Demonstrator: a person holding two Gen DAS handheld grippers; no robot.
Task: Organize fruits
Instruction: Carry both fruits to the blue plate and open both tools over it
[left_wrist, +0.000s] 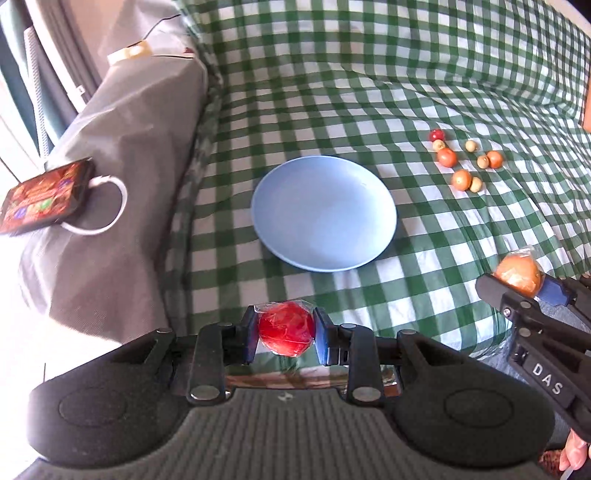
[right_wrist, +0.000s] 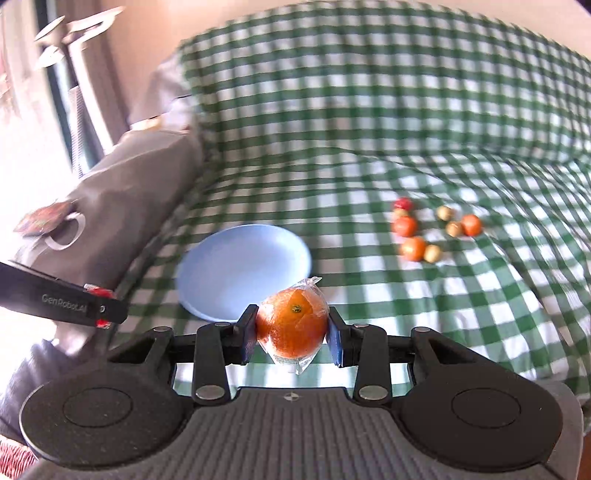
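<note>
Left wrist view: the blue plate (left_wrist: 324, 213) lies empty on the bed, straight ahead of the left tongs (left_wrist: 286, 334), which are clenched on a wrapped red fruit (left_wrist: 286, 333). The right tongs (right_wrist: 291, 334) grasp a wrapped orange (right_wrist: 291, 328), with the plate ahead and leftward. The left looks nearer.

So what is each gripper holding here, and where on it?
Left gripper clamps a plastic-wrapped red fruit across its sides; right gripper clamps a wrapped orange the same way.
</note>
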